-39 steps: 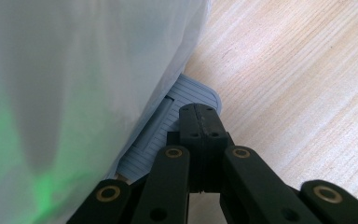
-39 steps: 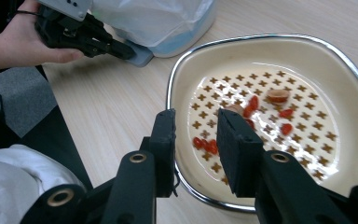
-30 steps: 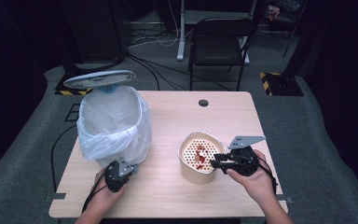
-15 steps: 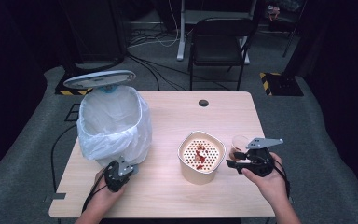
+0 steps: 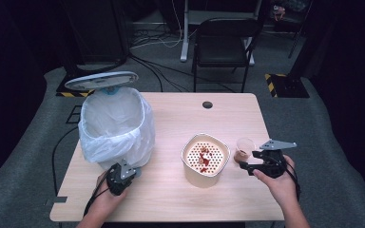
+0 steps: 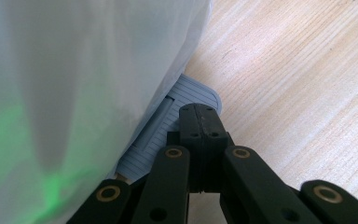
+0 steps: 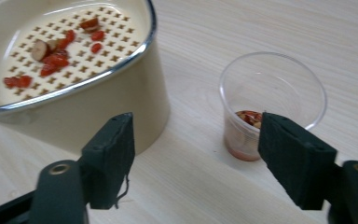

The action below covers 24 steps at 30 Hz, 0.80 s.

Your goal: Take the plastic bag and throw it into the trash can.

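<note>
Over at the left edge of the desk (image 5: 171, 118) the left tongs (image 5: 122, 172) sit pressed together with nothing between them, tips resting on the grey ribbed pedal (image 6: 177, 116) at the foot of the bin (image 5: 116, 126), whose white liner bag hangs over the rim under a raised lid (image 5: 101, 80). That hand is well apart from the work. Moving toward the middle, the cream strainer bowl (image 5: 205, 159) stands with a few red scraps (image 5: 203, 156) lying on its perforated insert. Just to its right, near but not touching it, stands the small clear cup (image 5: 244, 148), upright, with a little reddish residue (image 7: 249, 119) in its bottom. The right tongs (image 5: 252, 165) are the nearer pair by far: their jaws have just been opening and now stand spread, with nothing pinched. In the right gripper view (image 7: 196, 158) the cup lies ahead of the tips and off toward the right-hand jaw, not centred in the gap, while the bowl's wall stands beyond the left-hand jaw. I'd judge the coming move turns on that offset: the tongs need to shift toward the cup's side and ease forward so the jaws straddle its upright wall, without the other jaw nudging the bowl.
</note>
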Each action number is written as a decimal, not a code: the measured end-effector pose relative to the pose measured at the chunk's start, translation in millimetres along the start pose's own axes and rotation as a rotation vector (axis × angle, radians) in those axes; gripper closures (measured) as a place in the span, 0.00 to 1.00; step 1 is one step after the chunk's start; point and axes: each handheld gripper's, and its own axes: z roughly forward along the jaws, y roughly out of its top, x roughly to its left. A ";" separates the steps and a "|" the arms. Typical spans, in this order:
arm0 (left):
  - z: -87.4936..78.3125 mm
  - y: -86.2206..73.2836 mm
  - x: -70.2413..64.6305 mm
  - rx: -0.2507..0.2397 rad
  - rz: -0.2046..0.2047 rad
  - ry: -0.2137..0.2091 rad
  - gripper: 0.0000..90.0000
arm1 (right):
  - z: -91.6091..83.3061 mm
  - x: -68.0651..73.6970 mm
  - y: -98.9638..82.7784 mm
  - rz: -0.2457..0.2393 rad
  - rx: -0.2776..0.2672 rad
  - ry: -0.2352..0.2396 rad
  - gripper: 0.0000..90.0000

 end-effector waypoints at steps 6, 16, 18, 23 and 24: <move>0.1 -0.1 -0.1 -0.001 0.000 0.002 1.00 | 8.7 -12.7 -8.4 0.028 0.003 -0.034 0.17; 0.1 0.0 0.0 -0.001 -0.001 0.001 1.00 | 21.1 -29.4 -11.2 0.055 -0.004 -0.072 0.13; 0.1 0.0 0.0 -0.001 -0.001 0.001 1.00 | 24.3 -32.0 -10.2 0.053 -0.001 -0.078 0.12; 0.1 -0.1 0.0 -0.001 -0.002 0.001 1.00 | 33.3 -35.9 -6.5 0.045 0.005 -0.084 0.11; 0.1 -0.1 0.0 -0.001 -0.002 0.001 1.00 | 33.3 -35.9 -6.5 0.045 0.005 -0.084 0.11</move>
